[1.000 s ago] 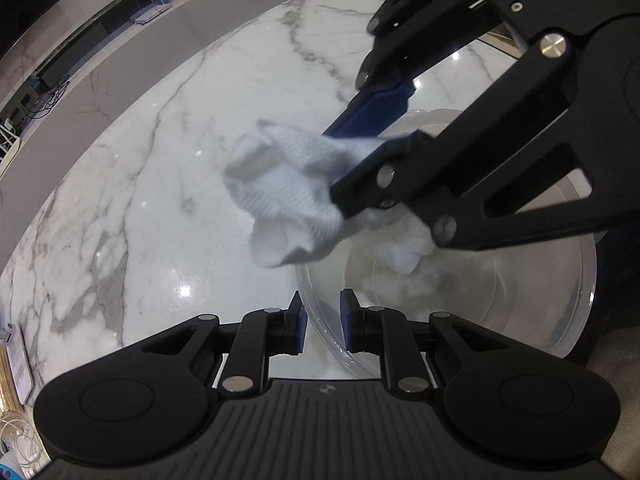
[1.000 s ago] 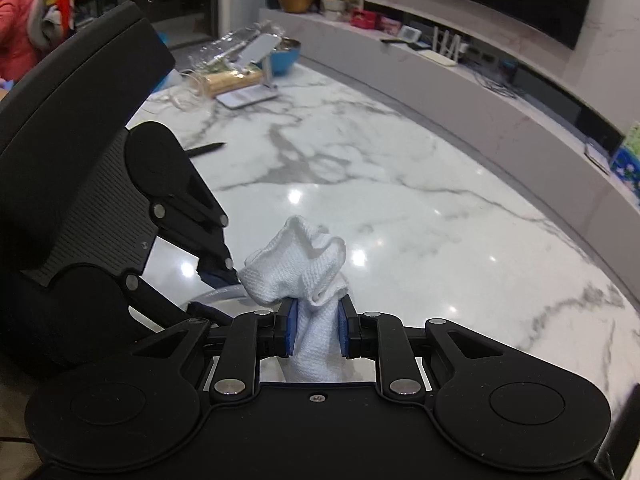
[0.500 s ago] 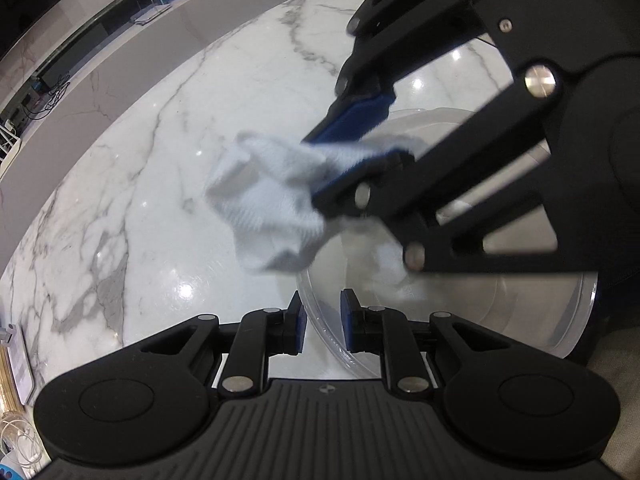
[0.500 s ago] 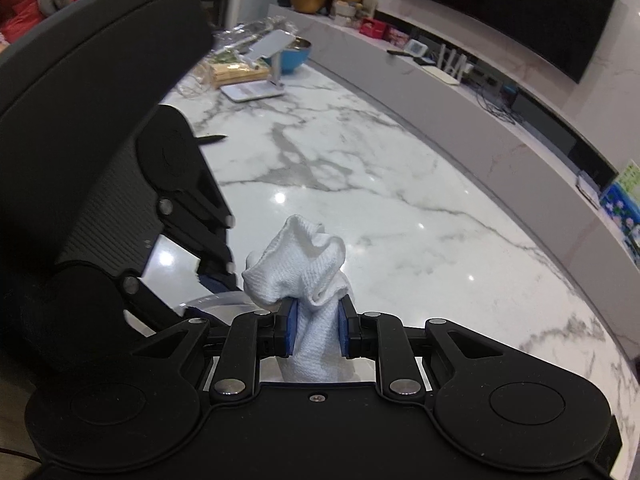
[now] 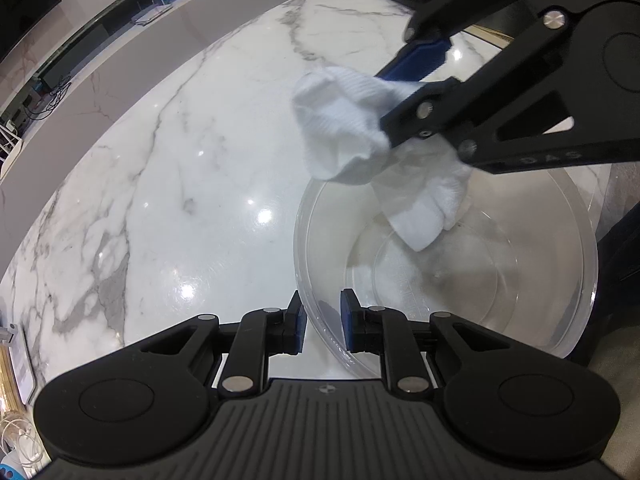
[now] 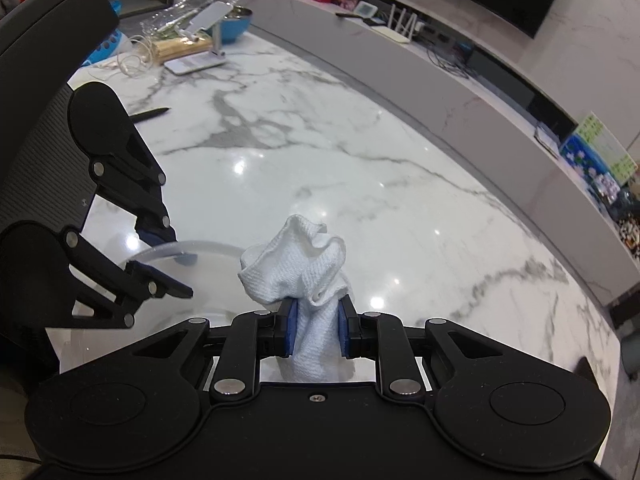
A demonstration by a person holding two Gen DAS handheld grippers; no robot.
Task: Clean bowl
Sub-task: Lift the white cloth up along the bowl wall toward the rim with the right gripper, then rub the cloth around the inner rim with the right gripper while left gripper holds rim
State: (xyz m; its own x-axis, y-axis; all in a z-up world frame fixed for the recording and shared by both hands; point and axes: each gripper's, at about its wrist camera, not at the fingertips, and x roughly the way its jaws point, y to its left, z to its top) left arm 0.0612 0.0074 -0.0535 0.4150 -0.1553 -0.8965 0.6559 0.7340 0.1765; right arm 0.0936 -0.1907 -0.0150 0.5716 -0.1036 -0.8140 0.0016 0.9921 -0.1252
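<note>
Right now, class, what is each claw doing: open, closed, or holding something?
Left claw: closed on the rim of the clear bowl.
Right claw: closed on the white cloth.

My left wrist camera looks down close over the bowl; my right one faces across the marble table. Both catch the cloth.
</note>
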